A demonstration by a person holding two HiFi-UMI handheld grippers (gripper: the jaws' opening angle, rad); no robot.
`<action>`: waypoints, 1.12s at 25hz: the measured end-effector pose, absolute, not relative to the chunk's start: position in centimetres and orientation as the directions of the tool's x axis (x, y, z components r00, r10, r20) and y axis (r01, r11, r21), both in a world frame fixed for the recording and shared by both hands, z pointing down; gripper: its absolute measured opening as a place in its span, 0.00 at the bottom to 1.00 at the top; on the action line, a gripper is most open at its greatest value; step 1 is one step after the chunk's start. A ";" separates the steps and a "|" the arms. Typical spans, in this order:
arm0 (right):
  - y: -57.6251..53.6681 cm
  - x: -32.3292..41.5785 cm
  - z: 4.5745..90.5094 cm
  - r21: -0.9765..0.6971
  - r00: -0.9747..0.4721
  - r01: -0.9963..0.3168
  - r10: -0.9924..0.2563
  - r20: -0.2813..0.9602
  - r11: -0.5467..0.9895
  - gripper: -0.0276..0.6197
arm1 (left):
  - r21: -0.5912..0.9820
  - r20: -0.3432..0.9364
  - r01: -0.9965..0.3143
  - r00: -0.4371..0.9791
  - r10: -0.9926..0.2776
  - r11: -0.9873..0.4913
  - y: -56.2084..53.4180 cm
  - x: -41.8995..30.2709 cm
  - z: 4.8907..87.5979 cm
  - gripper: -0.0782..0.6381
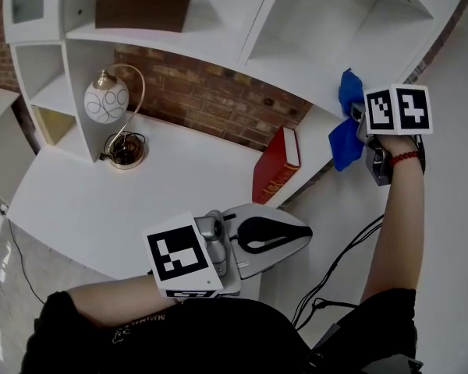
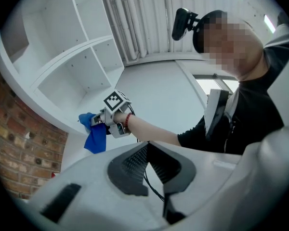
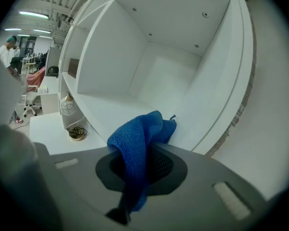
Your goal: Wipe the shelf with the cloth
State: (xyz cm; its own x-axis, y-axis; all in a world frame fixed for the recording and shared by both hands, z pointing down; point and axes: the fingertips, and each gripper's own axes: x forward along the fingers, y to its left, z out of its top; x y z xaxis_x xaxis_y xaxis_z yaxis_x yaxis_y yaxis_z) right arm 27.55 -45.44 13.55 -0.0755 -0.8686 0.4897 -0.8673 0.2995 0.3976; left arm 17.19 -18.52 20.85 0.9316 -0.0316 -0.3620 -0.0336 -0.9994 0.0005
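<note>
**Left to right.** On the left part of the white table (image 1: 78,201) stands a lamp with a white patterned glass globe (image 1: 107,100) hung from a curved brass arm. Above it, a brown wooden box (image 1: 143,6) sits on an upper board of the white cubby shelf (image 1: 296,45).

Over the table's front edge, the left hand-held gripper (image 1: 300,234) is clenched on nothing. Its ribbed black pads meet at their tips, and it takes no part in the work.

A red hardback book (image 1: 277,164) leans near the table's right edge, before the rough brick wall (image 1: 210,100).

At far right, the right hand-held gripper (image 1: 359,123) grasps the blue terry cloth (image 1: 345,142), a soft, looped weave folded over the jaws and drooping below them. The cloth is at the front edge of the lower right compartment's floor board. Whether it is already pressing on the board cannot be told.

**Step in hand (judged).** The cloth is being brought to the smooth, matt white board, either at the start of a wiping stroke or early in it.

**Next move (judged).** Press the cloth flat and sweep it along the board, reaching into the rear corners.
</note>
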 end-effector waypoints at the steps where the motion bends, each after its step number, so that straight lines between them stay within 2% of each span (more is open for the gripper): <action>1: -45.3 27.6 13.5 0.403 -0.090 -0.863 -0.878 0.470 0.305 0.09 | -0.010 -0.380 -0.048 0.924 -0.041 -0.999 -18.5 17.2 20.6 0.11; 7: -44.4 28.2 13.1 0.446 -0.165 -0.832 -0.914 0.370 0.330 0.09 | -0.006 -0.395 -0.111 0.913 -0.099 -0.994 -17.8 19.1 22.6 0.11; 10: -44.3 27.3 13.2 0.470 -0.224 -0.805 -0.919 0.325 0.363 0.09 | 0.041 -0.350 -0.215 0.912 -0.216 -0.976 -17.7 18.7 25.4 0.11; 15: -43.7 27.2 13.2 0.596 -0.239 -0.739 -0.950 0.203 0.313 0.10 | 0.115 -0.207 -0.452 0.860 -0.467 -0.884 -20.1 16.4 29.3 0.11; 17: -42.9 27.1 13.9 0.590 -0.267 -0.742 -0.947 0.176 0.319 0.10 | 0.113 -0.211 -0.521 0.820 -0.533 -0.846 -20.2 15.0 29.2 0.11; 24: -38.8 26.3 18.3 0.431 -0.421 -0.790 -0.897 0.135 0.436 0.10 | 0.057 -0.270 -0.547 0.797 -0.540 -0.835 -17.6 13.7 27.7 0.11; 28: -33.9 25.6 26.0 0.138 -0.549 -0.808 -0.817 0.175 0.572 0.10 | 0.066 -0.248 -0.514 0.822 -0.513 -0.855 -14.8 13.4 28.7 0.11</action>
State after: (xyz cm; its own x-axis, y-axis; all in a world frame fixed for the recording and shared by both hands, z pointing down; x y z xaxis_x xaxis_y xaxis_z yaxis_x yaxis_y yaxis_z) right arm 25.55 -33.93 26.03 -0.5491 -0.8174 0.1746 -0.8082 0.5725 0.1384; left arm 13.36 -14.78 28.69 0.8216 -0.5132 -0.2482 -0.5142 -0.8551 0.0661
